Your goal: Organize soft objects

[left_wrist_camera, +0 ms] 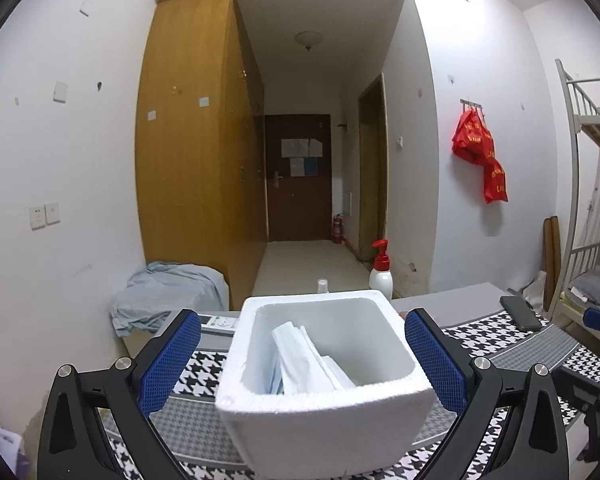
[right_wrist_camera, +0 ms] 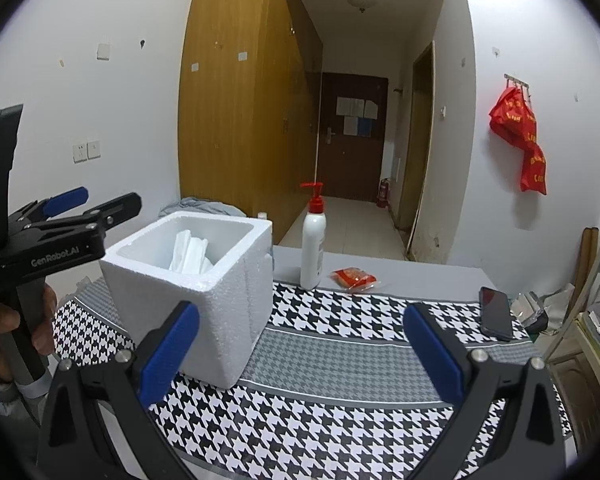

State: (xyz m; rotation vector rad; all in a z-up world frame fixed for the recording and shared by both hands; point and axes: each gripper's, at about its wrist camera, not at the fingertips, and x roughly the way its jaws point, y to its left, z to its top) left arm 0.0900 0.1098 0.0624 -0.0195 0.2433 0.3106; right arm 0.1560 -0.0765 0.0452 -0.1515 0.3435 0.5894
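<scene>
The foam box [left_wrist_camera: 324, 364] is standing on the houndstooth cloth [right_wrist_camera: 340, 312], and its lower part is running out of the left wrist view, so its base is cut off there. Inside it, white and pale blue soft sheets [left_wrist_camera: 304, 360] are leaning against the wall on the left gripper's side; whether they are masks, wipes or folded cloths is hard to make out. From the right wrist view only their tops [right_wrist_camera: 190, 254] are poking above the rim.

The left gripper [left_wrist_camera: 302, 364] is hanging over the box with its blue pads [left_wrist_camera: 168, 364] spread wide on either side of it, touching nothing. The right gripper [right_wrist_camera: 300, 350] is hovering to the right of the box, jaws likewise wide apart and holding nothing, over bare cloth.

Behind the box a pump bottle [right_wrist_camera: 314, 246] is standing upright, and a small red packet [right_wrist_camera: 354, 278] is lying just right of that bottle. A dark phone [right_wrist_camera: 496, 312] is lying well to the right of the box, at the cloth's edge. A remote [left_wrist_camera: 220, 322] is peeking out behind the box, mostly hidden.
</scene>
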